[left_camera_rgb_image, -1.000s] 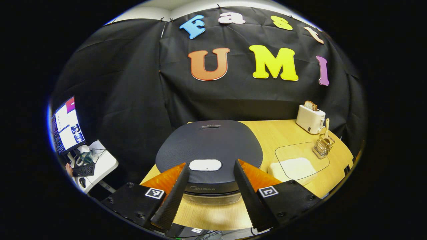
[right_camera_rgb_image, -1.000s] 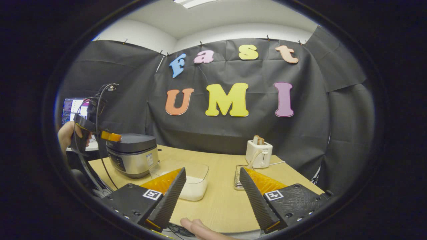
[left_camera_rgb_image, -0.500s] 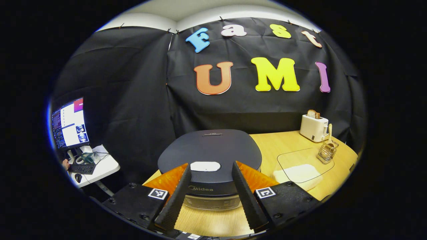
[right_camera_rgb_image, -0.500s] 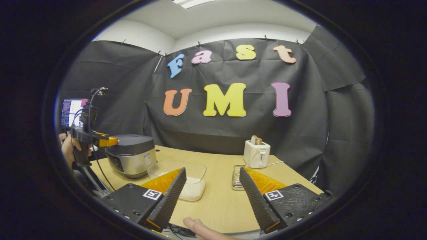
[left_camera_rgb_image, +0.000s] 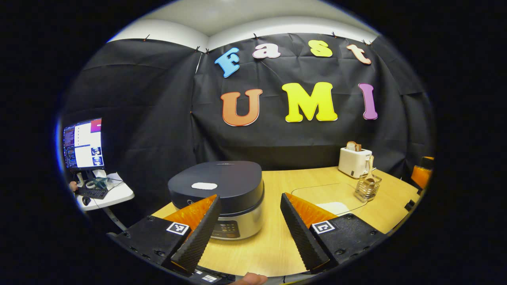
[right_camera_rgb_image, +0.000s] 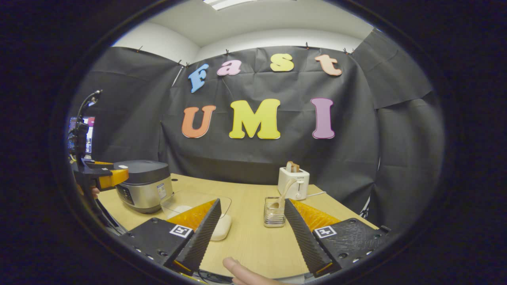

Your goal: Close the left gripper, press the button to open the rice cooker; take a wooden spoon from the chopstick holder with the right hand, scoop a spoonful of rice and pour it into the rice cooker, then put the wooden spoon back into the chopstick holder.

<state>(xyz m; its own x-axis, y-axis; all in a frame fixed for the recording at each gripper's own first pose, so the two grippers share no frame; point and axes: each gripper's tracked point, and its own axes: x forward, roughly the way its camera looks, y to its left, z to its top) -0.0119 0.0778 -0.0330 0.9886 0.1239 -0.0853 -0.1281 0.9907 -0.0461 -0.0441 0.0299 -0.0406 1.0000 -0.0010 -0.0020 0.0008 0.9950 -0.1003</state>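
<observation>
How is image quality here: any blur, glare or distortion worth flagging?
Left gripper view: sharp, strong fisheye bending of the table edge, the monitor glowing bright. Right gripper view: sharp too, a ceiling light blown out at top, rice cooker curved near the rim.

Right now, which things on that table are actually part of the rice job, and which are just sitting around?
Part of the job:
- rice cooker, lid closed
- wooden spoon, standing in the chopstick holder
- clear rice container
- left gripper and right gripper, both open

Just sitting around:
- toaster with bread in it
- monitor on the side desk
</observation>
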